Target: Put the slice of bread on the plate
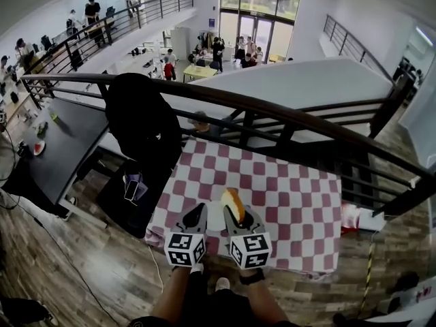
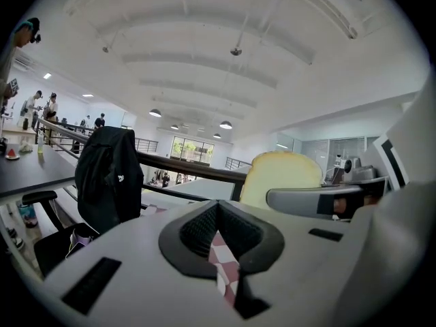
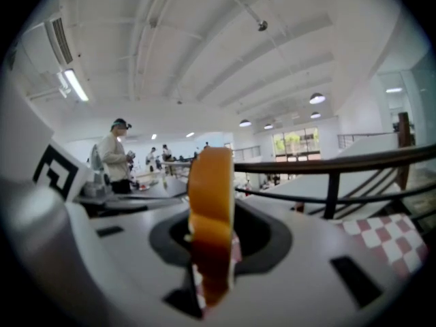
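— Where's the bread (image 3: 211, 210)?

— Clamped upright in the right gripper (image 1: 235, 215). Its own view shows the slice edge-on, standing between the jaws, with the crust towards the camera. It sticks up well past the jaw tips.

— Is it on the plate?

— No, it is held above the counter (image 1: 293, 203), over the near part of the red-and-white checked cloth. There is a white shape on the cloth between the two grippers, and I take it for the plate (image 1: 215, 218). The grippers cover most of it, so I cannot tell its outline.

— And the left gripper (image 2: 221, 251)?

— Its jaws are drawn together with nothing in them. Only a thin slit shows between them, and the checked cloth is visible through it. It sits just beside the right gripper at about the same height. From its own view the flat, pale face of the slice is off to the right.

— Anything else close by?

— A black jacket (image 1: 139, 125) is draped over a chair at the counter's left end. A dark railing (image 1: 286, 114) runs along behind the counter.
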